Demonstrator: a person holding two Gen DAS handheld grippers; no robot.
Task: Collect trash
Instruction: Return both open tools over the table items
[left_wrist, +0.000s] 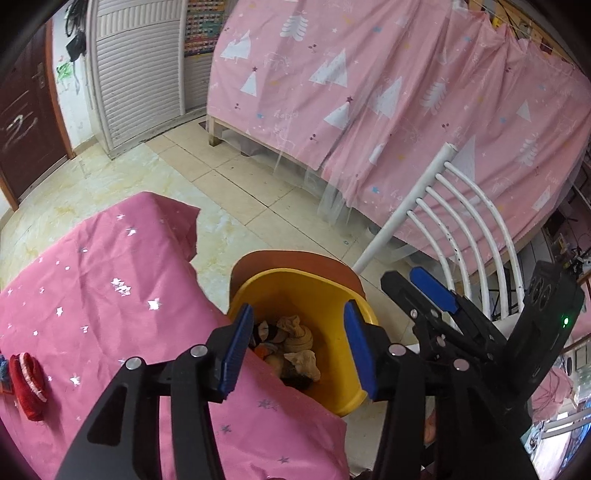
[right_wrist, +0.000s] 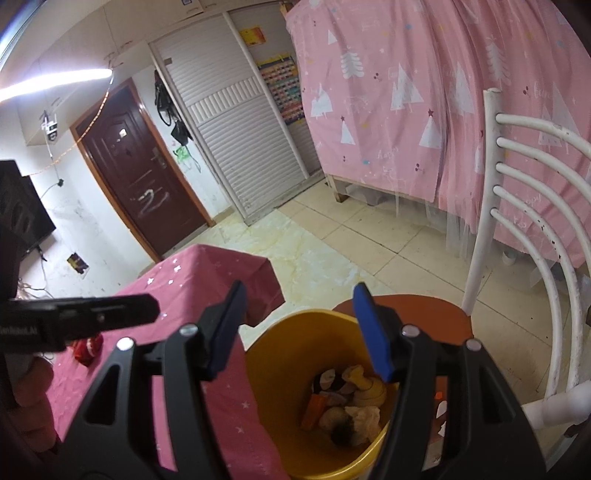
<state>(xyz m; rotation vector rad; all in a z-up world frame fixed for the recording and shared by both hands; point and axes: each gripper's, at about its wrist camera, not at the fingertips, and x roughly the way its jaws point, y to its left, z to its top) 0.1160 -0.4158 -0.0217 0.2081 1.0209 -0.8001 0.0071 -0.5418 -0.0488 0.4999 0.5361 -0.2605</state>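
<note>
A yellow bin (left_wrist: 288, 275) (right_wrist: 295, 321) stands on the brown seat (left_wrist: 295, 258) of a white chair, tight against the pink-clothed table (left_wrist: 92, 295). Crumpled trash (left_wrist: 295, 343) (right_wrist: 351, 398), beige, orange and dark bits, lies in its bottom. My left gripper (left_wrist: 298, 310) hangs over the bin mouth, open, with nothing between its blue pads. My right gripper (right_wrist: 300, 288) (left_wrist: 406, 277) is beside it over the bin's right side, also open and empty. A small red cloth-like item (left_wrist: 27, 384) (right_wrist: 86, 349) lies on the table to the left.
The white chair back (left_wrist: 461, 221) (right_wrist: 517, 184) rises right of the bin. A bed draped in a pink curtain (left_wrist: 369, 92) fills the far side. A louvred wardrobe (right_wrist: 240, 129), a dark door (right_wrist: 140, 166) and tiled floor (left_wrist: 240, 177) lie beyond the table.
</note>
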